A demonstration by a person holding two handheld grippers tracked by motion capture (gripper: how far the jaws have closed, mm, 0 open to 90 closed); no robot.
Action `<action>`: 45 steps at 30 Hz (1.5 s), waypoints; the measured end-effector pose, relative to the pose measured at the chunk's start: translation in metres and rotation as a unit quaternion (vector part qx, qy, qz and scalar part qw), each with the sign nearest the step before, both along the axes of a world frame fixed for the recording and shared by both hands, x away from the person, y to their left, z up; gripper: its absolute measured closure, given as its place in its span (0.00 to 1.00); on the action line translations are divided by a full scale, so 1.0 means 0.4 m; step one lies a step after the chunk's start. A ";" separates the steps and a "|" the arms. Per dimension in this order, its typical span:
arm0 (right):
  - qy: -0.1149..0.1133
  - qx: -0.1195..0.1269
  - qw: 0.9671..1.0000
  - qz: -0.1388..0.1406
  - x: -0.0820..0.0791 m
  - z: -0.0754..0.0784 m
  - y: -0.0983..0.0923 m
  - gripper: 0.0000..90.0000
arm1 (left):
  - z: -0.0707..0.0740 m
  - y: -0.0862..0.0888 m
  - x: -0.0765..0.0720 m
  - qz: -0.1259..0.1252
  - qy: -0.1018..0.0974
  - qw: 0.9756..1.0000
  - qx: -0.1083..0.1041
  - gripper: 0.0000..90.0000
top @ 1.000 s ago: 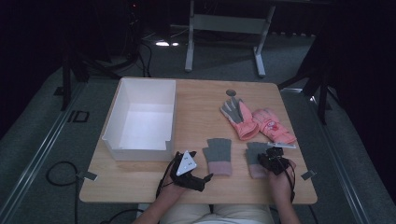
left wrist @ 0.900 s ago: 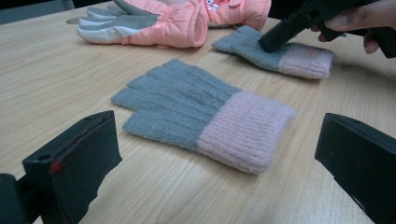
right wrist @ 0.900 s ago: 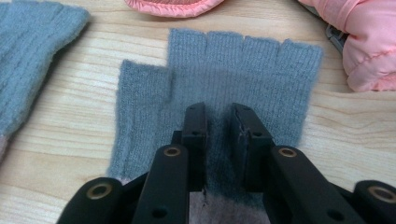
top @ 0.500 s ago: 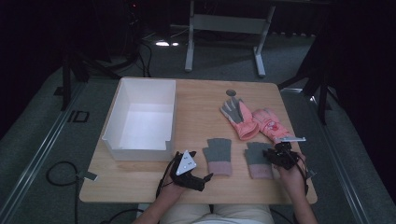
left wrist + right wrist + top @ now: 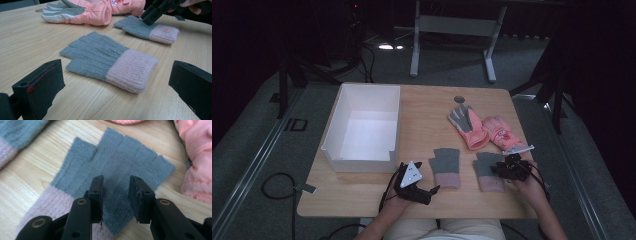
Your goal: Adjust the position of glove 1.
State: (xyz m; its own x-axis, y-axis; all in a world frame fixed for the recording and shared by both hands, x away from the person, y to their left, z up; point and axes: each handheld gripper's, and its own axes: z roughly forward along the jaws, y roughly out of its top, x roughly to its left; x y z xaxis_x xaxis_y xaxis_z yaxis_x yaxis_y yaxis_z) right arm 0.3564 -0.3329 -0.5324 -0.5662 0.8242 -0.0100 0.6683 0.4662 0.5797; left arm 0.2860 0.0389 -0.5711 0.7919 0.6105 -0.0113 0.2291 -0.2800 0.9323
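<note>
Two grey knit gloves with pink cuffs lie flat near the table's front edge. My left gripper rests on the wood with its jaws wide open, and the left grey glove lies just ahead of them, untouched. My right gripper hovers low over the right grey glove. Its jaws have just been opening and stand a little apart, with nothing pinched between them. The left glove's corner shows at the top left of the right gripper view.
Two pink padded gloves lie behind the grey ones at the right. An empty white box stands at the left. A small dark disc sits near the far edge.
The right gripper has shifted a little to the right over the right grey glove and its jaws have parted. The left gripper and both grey gloves have stayed put.
</note>
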 end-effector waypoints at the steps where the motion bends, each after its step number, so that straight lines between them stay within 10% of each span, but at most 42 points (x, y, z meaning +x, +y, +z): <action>1: 0.003 0.000 1.000 -0.003 -0.001 -0.009 0.000 0.71 | 0.000 0.000 0.000 0.000 0.000 1.000 0.000 0.00; 16: -0.019 -0.038 0.999 -0.030 -0.017 -0.007 0.039 0.96 | 0.000 0.001 0.000 -0.001 0.000 1.000 -0.001 0.00; 31: -0.073 0.068 0.995 0.032 -0.005 0.208 0.165 0.96 | 0.000 0.001 0.000 -0.002 -0.003 1.000 -0.003 0.00; 45: -0.016 0.093 0.992 0.079 0.007 0.101 0.300 0.96 | -0.001 0.001 -0.002 -0.003 -0.003 1.000 -0.003 0.00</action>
State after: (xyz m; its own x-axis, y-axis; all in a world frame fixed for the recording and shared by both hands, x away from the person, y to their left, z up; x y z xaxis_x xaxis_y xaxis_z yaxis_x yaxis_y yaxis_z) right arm 0.3590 -0.2129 -0.4920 -0.6901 0.7146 0.1143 0.5754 0.4460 0.6856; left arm 0.2851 0.0392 -0.5713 0.7955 0.6059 -0.0107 0.2223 -0.2753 0.9353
